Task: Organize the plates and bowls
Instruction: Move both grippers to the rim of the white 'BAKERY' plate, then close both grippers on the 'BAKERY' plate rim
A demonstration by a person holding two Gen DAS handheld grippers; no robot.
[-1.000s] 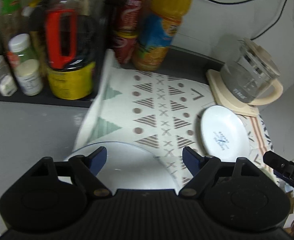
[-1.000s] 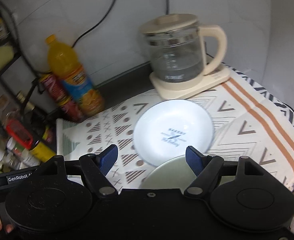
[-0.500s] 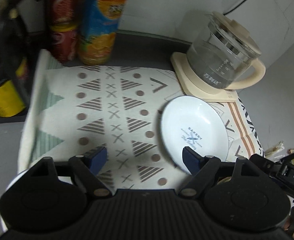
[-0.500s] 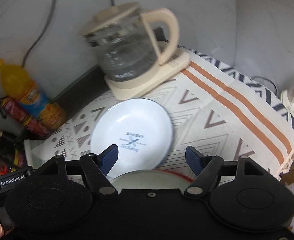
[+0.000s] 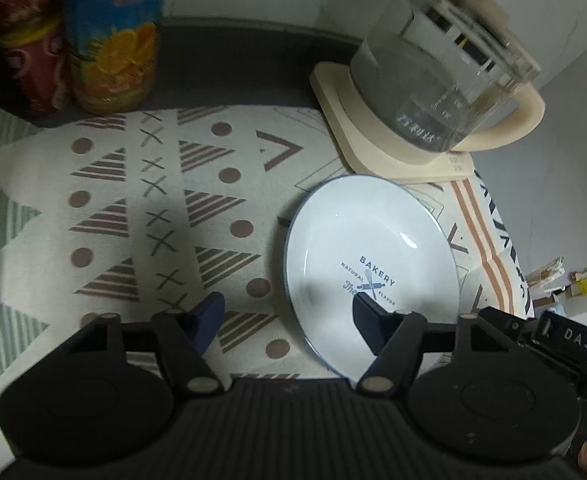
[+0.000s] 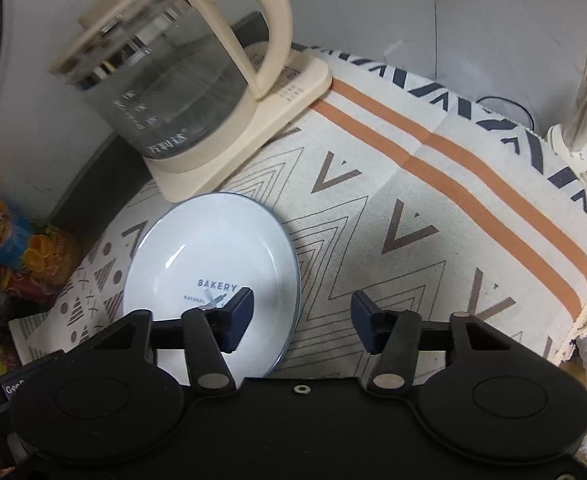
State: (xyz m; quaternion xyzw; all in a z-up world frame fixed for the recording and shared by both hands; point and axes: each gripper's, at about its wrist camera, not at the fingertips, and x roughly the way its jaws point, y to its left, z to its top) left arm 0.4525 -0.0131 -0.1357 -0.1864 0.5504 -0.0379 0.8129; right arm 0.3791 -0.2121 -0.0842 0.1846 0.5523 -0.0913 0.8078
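Just in front of the kettle (image 5: 433, 76) lay the white plate (image 5: 367, 264), flat on the patterned cloth (image 5: 133, 200) and close to the kettle's base. My left tongs (image 5: 287, 320) straddled its left rim, my right tongs (image 6: 301, 316) its right rim. Both pairs of jaws had just been closing, yet both were parted, pads clear of the plate, gripping nothing. I judged 2 risks. The rim sat low on soft cloth, so a pad could pinch fabric with it and drag the cloth. Lifting unevenly with 2 tongs could tilt the glazed plate, letting it slip toward the kettle.
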